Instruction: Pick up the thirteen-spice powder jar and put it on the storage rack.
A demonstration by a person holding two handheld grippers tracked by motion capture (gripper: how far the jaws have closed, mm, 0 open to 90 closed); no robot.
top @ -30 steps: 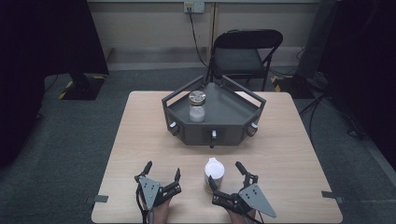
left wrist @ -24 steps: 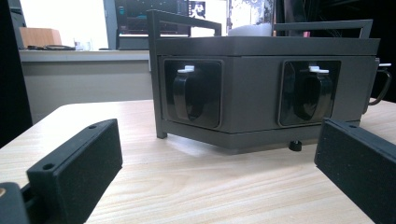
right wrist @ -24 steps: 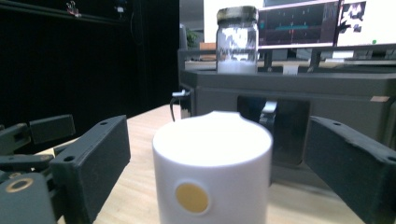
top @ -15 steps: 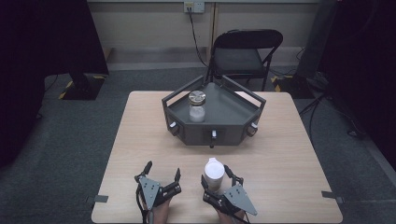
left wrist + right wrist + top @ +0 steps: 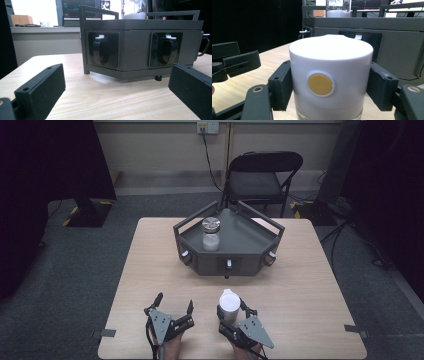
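right gripper [image 5: 231, 316]: lower centre of the high view, near the table's front edge; its jaws have just been closing and now press on both sides of the white container [image 5: 229, 304], which stands upright between them.
white container: in the right gripper view it sits mid-frame [image 5: 331, 80], a white cap with a round yellow dot facing the camera, clear body below, a black pad [image 5: 281, 86] tight against each flank.
left gripper [image 5: 174, 306]: lower left of centre in the high view, jaws spread wide, nothing between them; in the left gripper view bare wood lies between the pads [image 5: 42, 90].
gap between grippers: the two sit near each other, side by side, not touching.
open room: a bare strip of table [image 5: 150, 270] runs between the grippers and the dark tray stand [image 5: 227, 255] at mid-frame; wide bare wood at left and right of it.
tray stand: grey, angular, railed; a jar with a metal lid [image 5: 210, 233] stands on it, apart from the rails.
edges: the grippers sit just inside the front edge; metal tabs at the lower corners.
room: grey carpet, a black folding chair [image 5: 262, 177] behind the table at upper centre, a wall socket with a cable above it.
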